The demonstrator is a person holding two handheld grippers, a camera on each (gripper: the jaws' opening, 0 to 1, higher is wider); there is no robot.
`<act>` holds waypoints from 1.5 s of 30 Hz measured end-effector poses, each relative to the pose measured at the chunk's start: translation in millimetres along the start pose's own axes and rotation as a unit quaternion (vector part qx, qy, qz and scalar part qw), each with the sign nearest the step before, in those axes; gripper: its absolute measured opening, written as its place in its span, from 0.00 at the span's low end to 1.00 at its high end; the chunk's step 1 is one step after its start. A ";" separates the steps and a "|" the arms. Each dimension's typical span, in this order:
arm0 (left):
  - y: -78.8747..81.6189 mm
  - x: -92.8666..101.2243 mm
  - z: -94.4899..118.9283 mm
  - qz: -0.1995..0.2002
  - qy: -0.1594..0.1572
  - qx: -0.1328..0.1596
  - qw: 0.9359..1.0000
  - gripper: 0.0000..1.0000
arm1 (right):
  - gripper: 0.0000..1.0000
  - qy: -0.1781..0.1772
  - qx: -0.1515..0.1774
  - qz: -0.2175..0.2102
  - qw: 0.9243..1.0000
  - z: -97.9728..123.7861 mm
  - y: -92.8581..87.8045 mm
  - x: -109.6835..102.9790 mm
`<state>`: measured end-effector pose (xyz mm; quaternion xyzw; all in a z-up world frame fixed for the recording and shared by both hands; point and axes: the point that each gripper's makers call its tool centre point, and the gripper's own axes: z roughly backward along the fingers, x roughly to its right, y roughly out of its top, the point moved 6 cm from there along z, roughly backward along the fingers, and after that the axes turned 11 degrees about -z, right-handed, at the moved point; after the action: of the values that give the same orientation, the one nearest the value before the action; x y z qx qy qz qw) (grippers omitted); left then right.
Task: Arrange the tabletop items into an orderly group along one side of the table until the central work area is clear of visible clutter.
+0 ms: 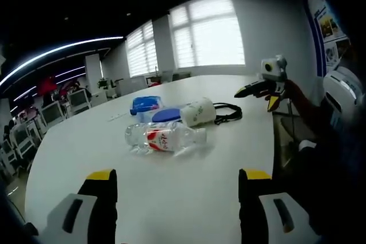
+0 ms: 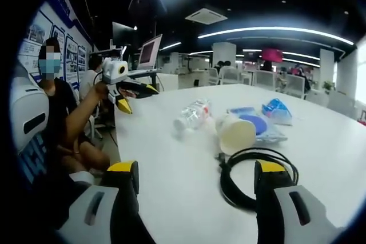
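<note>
On the white table [image 1: 171, 192] lie one clear plastic bottle with a red label [image 1: 164, 138], one white paper cup [image 1: 198, 112], one black coiled cable [image 2: 257, 170] and two blue packets [image 1: 146, 105], clustered toward twelve o'clock in the left gripper view. The left gripper [image 1: 178, 198] and right gripper [image 2: 194, 198] both hover with fingers [image 1: 103, 190] spread, empty.

A clear water bottle [image 1: 164, 137] lies sideways beside a tipped paper cup [image 1: 198, 112], blue packets [image 1: 146, 105] and a coiled black cable [image 1: 227, 112].

Opposed low views, shared table [image 1: 171, 187]
</note>
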<state>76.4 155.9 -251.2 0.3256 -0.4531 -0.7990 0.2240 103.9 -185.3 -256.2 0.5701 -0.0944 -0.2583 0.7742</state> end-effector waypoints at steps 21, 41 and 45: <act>1.9 -6.4 -1.6 0.000 0.000 -0.001 1.000 0.86 | 0.78 0.010 0.003 0.004 1.000 -5.6 5.2 -6.1; 3.6 -11.1 -9.4 0.000 -0.009 0.009 1.000 0.84 | 0.76 0.014 0.006 0.005 1.000 -10.9 6.7 -7.5; 3.4 -11.5 -10.8 -0.001 -0.010 0.011 1.000 0.83 | 0.76 0.014 0.009 0.006 1.000 -9.4 7.9 -8.2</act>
<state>92.3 155.5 -248.7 0.3208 -0.4639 -0.7972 0.2154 103.4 -171.6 -250.7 0.5802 -0.0894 -0.2449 0.7716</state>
